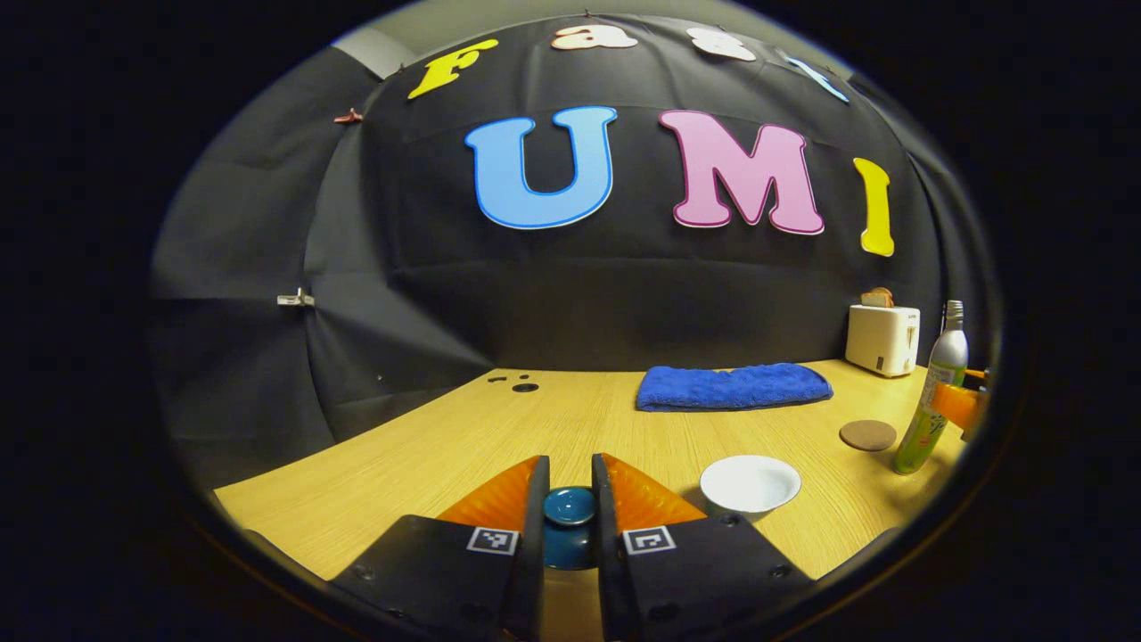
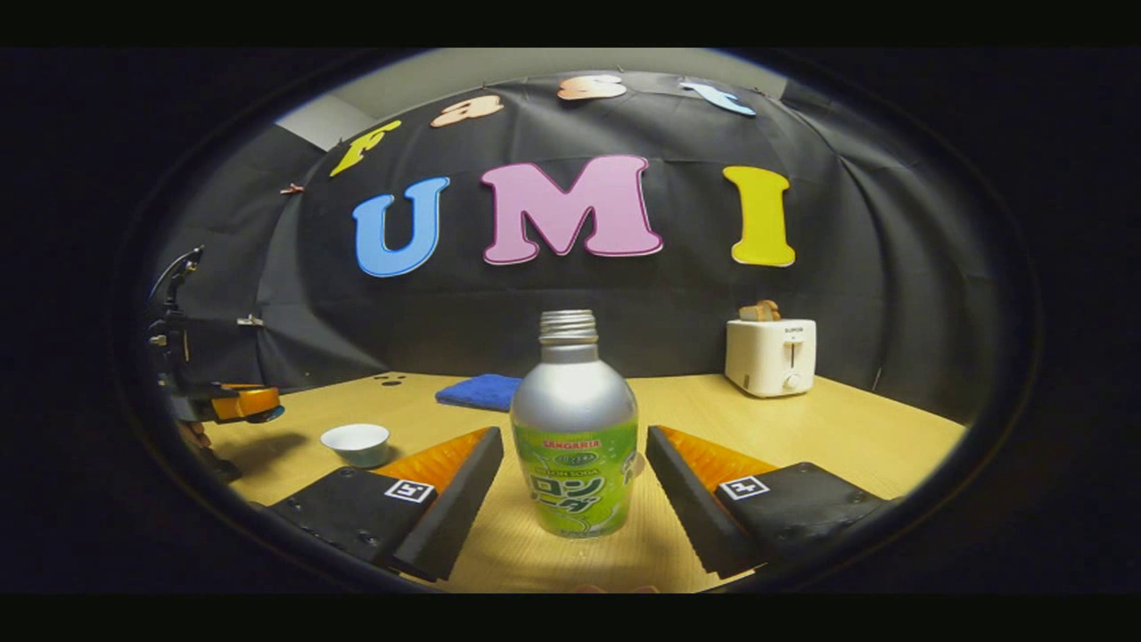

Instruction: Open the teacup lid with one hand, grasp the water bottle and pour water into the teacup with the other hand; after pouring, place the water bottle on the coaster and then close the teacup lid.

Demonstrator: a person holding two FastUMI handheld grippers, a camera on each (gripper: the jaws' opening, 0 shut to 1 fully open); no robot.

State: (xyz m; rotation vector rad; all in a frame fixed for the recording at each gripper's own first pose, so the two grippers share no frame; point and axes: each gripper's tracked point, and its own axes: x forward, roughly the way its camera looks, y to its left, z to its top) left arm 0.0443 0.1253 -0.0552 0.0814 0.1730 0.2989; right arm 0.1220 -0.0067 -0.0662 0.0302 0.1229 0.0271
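The blue teacup lid [image 1: 569, 517] sits pinched between my left gripper's [image 1: 570, 474] fingers, held off the table. Just to its right stands the white teacup [image 1: 750, 484], uncovered, and it shows small in the right gripper view too [image 2: 356, 443]. The silver and green water bottle [image 2: 575, 437] stands upright on the table with no cap. My right gripper [image 2: 570, 450] is open around it, with a gap on each side. In the left gripper view the bottle [image 1: 931, 401] is at far right, with the round brown coaster [image 1: 867, 435] just left of it.
A folded blue towel [image 1: 733, 386] lies at the back of the wooden table [image 1: 428, 446]. A white toaster [image 2: 770, 357] with bread in it stands at the back right. The left gripper [image 2: 239, 403] shows at the far left of the right gripper view.
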